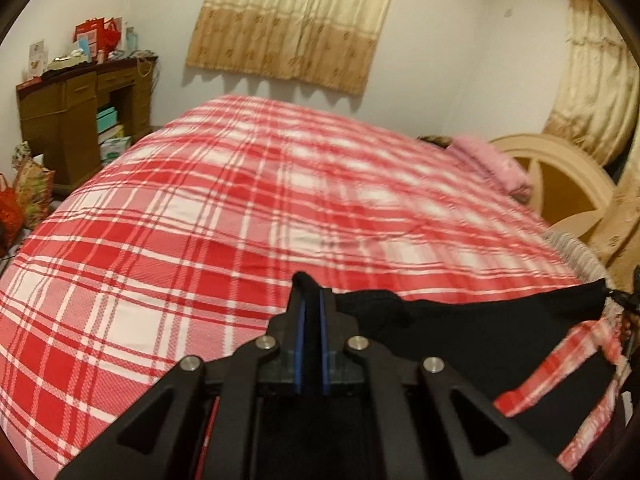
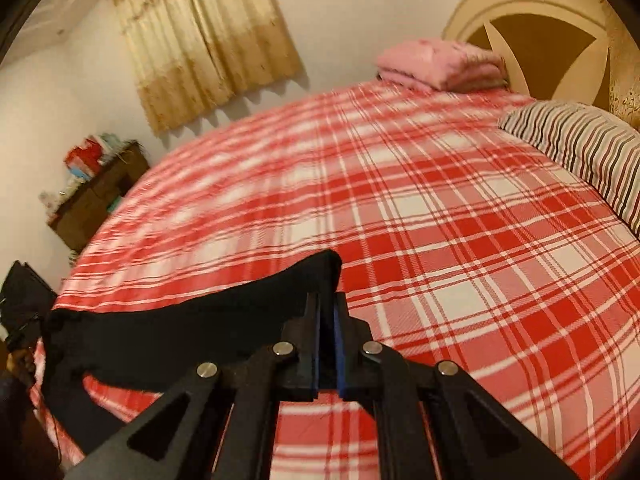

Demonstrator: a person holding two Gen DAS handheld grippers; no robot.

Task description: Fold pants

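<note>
The black pants (image 1: 472, 332) hang stretched between my two grippers above the near edge of the bed. My left gripper (image 1: 312, 300) is shut on one corner of the pants' top edge, and the cloth runs off to the right toward the other gripper (image 1: 628, 300). My right gripper (image 2: 326, 308) is shut on the other corner of the pants (image 2: 180, 332), which run off to the left toward the left gripper (image 2: 24, 296). The lower part of the pants hangs out of sight below.
A bed with a red and white plaid sheet (image 1: 240, 208) fills both views. A folded pink blanket (image 2: 440, 64), a striped pillow (image 2: 580, 148) and a round headboard (image 2: 532, 12) are at its head. A cluttered wooden desk (image 1: 80, 120) stands beyond the far side.
</note>
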